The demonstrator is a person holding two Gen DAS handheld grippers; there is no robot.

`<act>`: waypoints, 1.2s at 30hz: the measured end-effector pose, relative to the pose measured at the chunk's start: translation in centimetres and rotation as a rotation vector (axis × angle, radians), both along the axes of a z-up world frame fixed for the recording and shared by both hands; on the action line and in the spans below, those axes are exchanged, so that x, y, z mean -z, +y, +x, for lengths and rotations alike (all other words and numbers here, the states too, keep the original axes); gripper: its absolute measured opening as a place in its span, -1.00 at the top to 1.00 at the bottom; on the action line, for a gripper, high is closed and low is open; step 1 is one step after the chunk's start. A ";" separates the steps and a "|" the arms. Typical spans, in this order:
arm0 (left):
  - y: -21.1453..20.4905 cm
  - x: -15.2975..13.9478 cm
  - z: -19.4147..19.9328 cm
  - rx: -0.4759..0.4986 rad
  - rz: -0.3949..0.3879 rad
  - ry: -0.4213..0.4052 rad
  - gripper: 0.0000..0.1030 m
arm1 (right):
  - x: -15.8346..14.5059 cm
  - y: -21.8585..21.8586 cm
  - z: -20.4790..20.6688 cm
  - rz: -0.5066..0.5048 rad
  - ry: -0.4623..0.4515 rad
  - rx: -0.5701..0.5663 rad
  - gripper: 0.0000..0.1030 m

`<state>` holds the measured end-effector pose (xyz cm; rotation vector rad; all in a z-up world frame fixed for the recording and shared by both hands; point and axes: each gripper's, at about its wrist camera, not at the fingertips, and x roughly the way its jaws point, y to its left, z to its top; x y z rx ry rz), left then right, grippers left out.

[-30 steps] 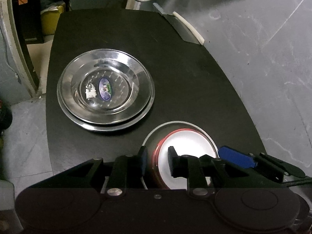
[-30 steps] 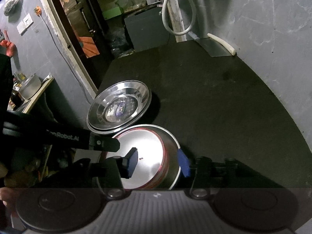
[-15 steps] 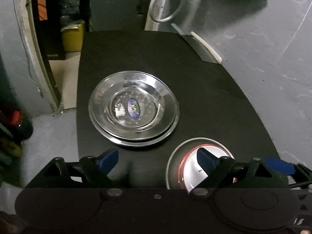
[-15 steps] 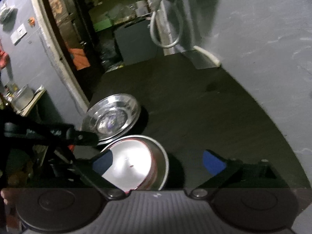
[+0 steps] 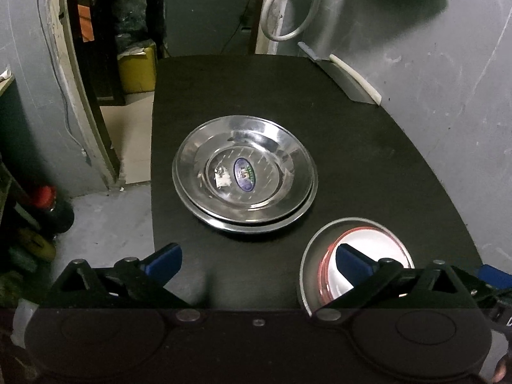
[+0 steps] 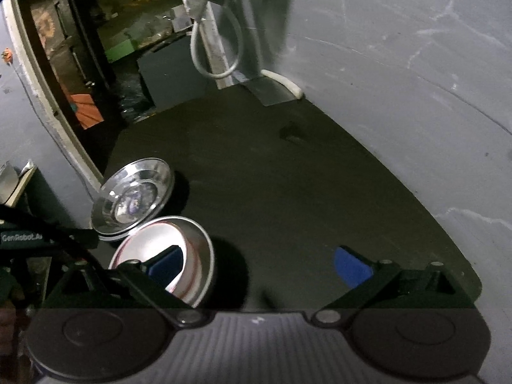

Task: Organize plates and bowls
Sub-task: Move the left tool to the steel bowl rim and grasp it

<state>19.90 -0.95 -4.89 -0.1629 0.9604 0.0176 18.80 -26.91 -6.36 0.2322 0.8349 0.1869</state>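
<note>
Two nested steel plates (image 5: 244,172) lie in the middle of the black table (image 5: 368,160), with a sticker in the top one. Nearer, to the right, a steel bowl (image 5: 312,257) holds a red-rimmed white bowl (image 5: 368,240). My left gripper (image 5: 256,262) hangs open above the table's front, its right finger over the bowls. In the right wrist view the plates (image 6: 132,196) and the stacked bowls (image 6: 192,240) sit at lower left. My right gripper (image 6: 259,265) is open too, its left finger over the bowls, nothing held.
A grey wall (image 5: 432,80) runs along the table's right side. A flat metal piece with a white strip (image 5: 352,75) leans at the back right corner. A white hose loop (image 5: 281,16) hangs behind. A doorway and a yellow box (image 5: 137,68) lie to the left.
Both grippers let go of the stacked bowls, opened wide and drew back and up. The bowls and plates stay in place on the table.
</note>
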 end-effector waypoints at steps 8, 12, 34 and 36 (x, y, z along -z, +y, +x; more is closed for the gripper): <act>0.6 1.0 -0.7 0.002 0.014 0.038 -0.98 | 0.6 -1.0 0.0 -0.016 0.035 0.030 -0.99; 1.0 1.6 -1.1 0.003 0.007 0.069 -0.98 | 1.1 -1.2 0.2 -0.025 0.063 0.024 -0.99; -0.2 3.1 -0.8 0.019 0.026 0.148 -0.98 | 2.5 0.1 2.2 -0.017 0.123 -0.126 -0.99; -0.2 3.1 -0.7 0.020 0.026 0.151 -0.98 | 2.7 0.2 2.3 -0.013 0.127 -0.133 -0.99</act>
